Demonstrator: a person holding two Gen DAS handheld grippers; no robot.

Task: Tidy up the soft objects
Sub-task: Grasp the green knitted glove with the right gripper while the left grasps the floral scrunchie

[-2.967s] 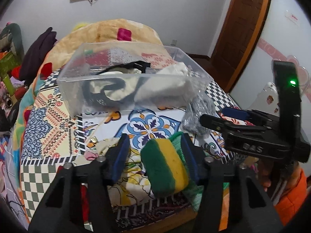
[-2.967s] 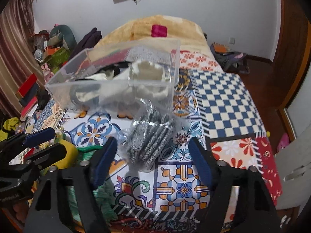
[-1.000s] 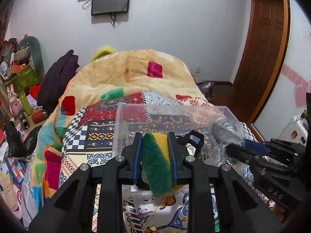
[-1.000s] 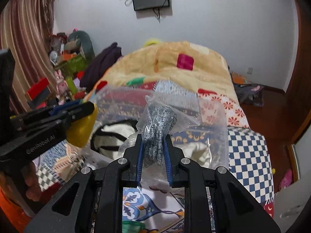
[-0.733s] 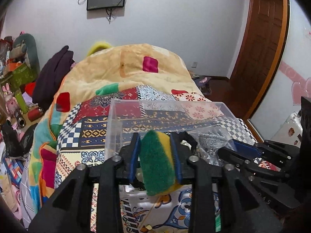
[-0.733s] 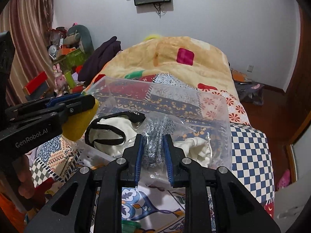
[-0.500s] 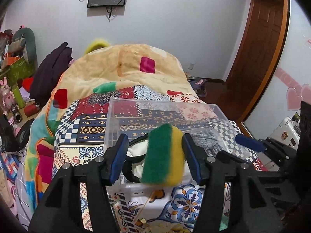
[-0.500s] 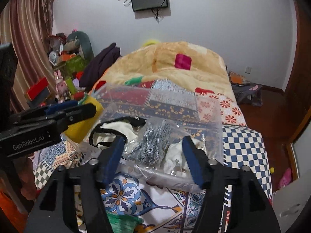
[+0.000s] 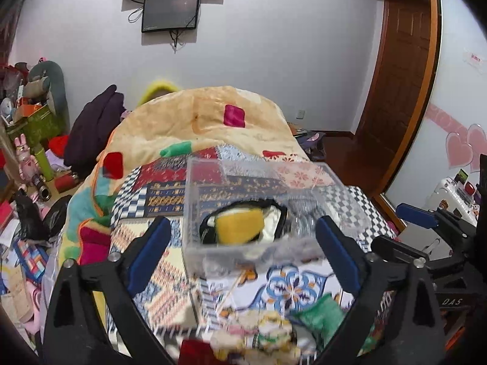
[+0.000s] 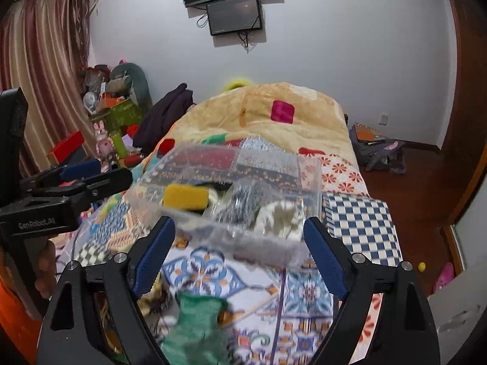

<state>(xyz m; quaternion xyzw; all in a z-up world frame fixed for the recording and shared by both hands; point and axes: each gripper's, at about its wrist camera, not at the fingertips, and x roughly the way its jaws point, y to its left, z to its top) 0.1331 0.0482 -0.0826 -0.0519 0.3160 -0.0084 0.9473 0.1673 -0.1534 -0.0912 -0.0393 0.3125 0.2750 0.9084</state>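
Patterned bedspread [image 10: 359, 222], cluttered bedroom: yellow sponge [image 9: 240, 226] and bagged steel scourers [image 10: 243, 200] inside clear bin [image 9: 261, 252]; left gripper [image 9: 240, 255] and right gripper [image 10: 234, 252] both wide, empty. Risk: snagging bin rim, tipping contents.

Both cameras sit low over the foot of the bed [image 9: 170, 188], each looking forward between its own spread blue-padded fingers toward the far white wall and the wall-mounted screen [image 9: 170, 10]. The left wrist view stands a little left of the clear plastic bin [image 9: 261, 167], close above it, and catches the right claw [image 9: 417, 225] at its right edge. The right wrist view stands right of the bin [image 10: 310, 179], equally close, with the left claw [image 10: 91, 173] at its left edge. Both share the bin, the patterned bedspread, the beige blanket [image 10: 274, 115] and the screen [image 10: 234, 15].
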